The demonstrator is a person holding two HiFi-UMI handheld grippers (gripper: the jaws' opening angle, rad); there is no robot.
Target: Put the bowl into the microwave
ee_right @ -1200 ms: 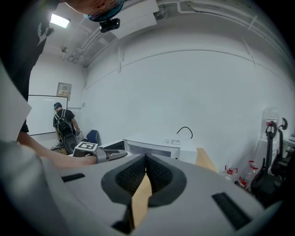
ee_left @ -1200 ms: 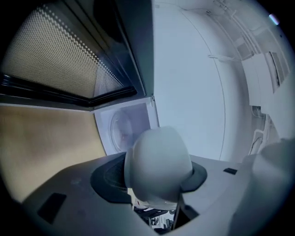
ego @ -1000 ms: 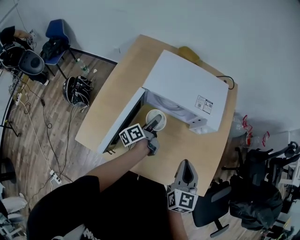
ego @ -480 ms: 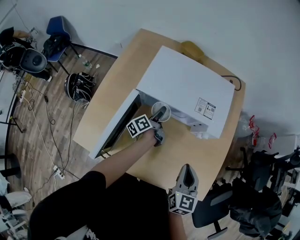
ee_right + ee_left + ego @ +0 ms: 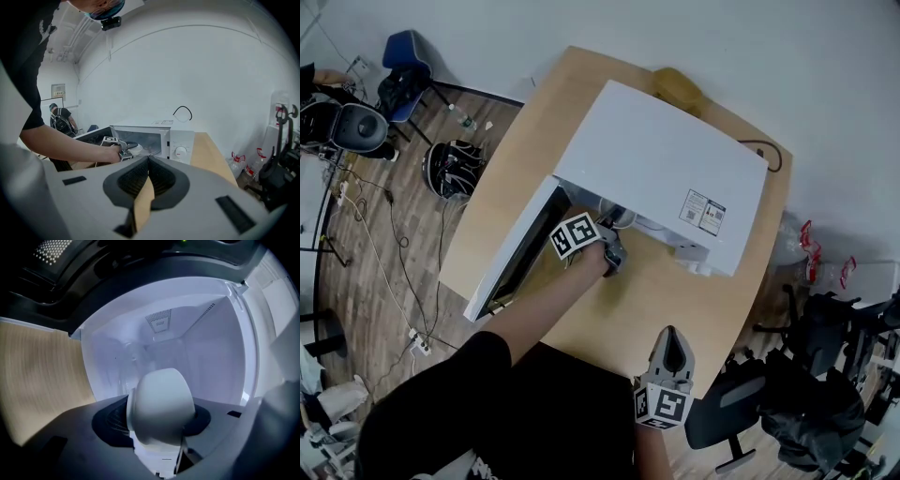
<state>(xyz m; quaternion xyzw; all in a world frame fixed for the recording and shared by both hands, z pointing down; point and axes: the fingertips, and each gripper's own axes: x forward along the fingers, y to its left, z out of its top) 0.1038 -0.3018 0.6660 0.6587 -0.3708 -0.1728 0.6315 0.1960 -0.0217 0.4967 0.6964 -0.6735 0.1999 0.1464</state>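
Our left gripper (image 5: 617, 232) clamps the bowl (image 5: 161, 404); we judge it should lower level onto the microwave (image 5: 661, 159) floor ahead, then release.

The small white bowl (image 5: 161, 406) is pinched by its rim in the left gripper (image 5: 617, 230) and is just inside the mouth of the white microwave (image 5: 661, 173). The microwave's door (image 5: 517, 251) is swung wide open, and the pale cavity shows behind the bowl.

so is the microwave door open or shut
Open. The microwave door stands swung out in the head view, and the left gripper view looks past the bowl into the cavity.
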